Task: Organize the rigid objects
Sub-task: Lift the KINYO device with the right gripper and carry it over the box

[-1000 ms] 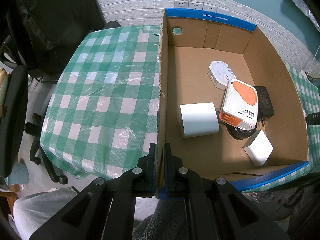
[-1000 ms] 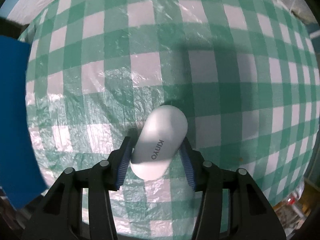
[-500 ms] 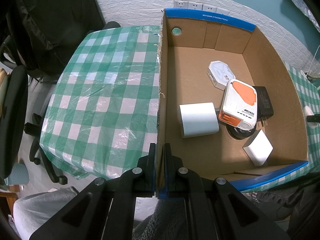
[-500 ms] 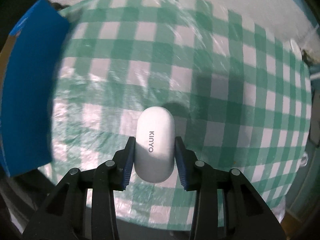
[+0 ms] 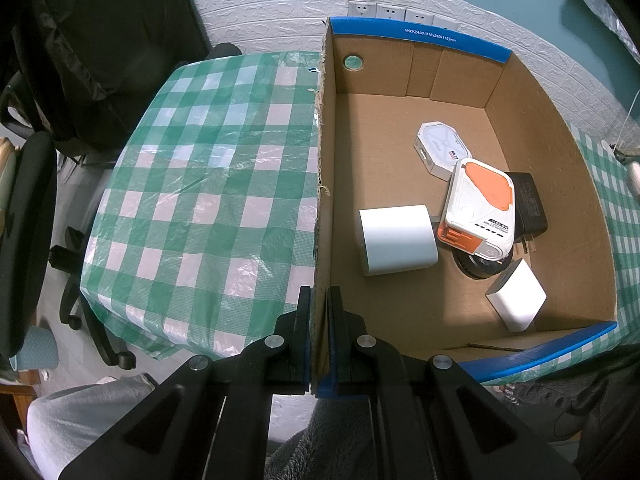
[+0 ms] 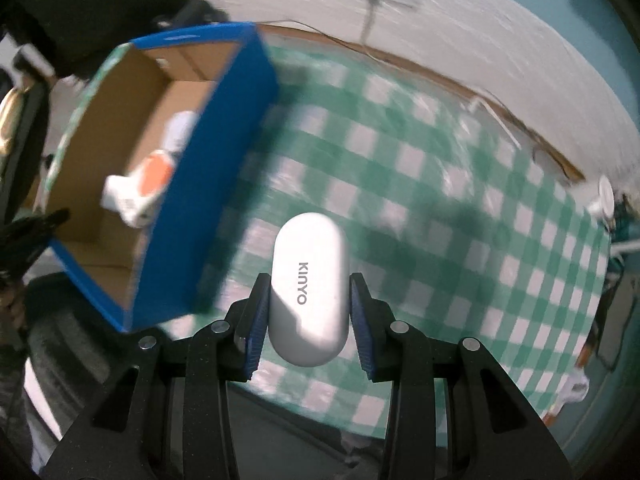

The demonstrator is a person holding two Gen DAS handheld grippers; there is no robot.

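The left tool (image 5: pixel 319 300) is clenched on the left wall of the cardboard box (image 5: pixel 324 184), one pad on each face of the wall near the box's front left corner. The box stands on the worktop (image 5: pixel 208 184), which wears a green-and-white checked cover. Inside it lie a white rounded block (image 5: pixel 396 246), an orange-and-white device (image 5: pixel 480 208) resting partly on a black charger (image 5: pixel 530 204) and a black disc (image 5: pixel 480 268), a white hexagonal case (image 5: pixel 440 150) toward the back wall, and a small white adapter (image 5: pixel 516 300) near the front right corner.

The right tool (image 6: pixel 308 312) grasps a white pill-shaped case (image 6: pixel 308 284) marked KINYO, its blue pads pressed on the long sides after closing further on it. The case hangs clear above the checked worktop (image 6: pixel 460 240), just beside the box's blue outer wall (image 6: pixel 208 200), still outside the box.
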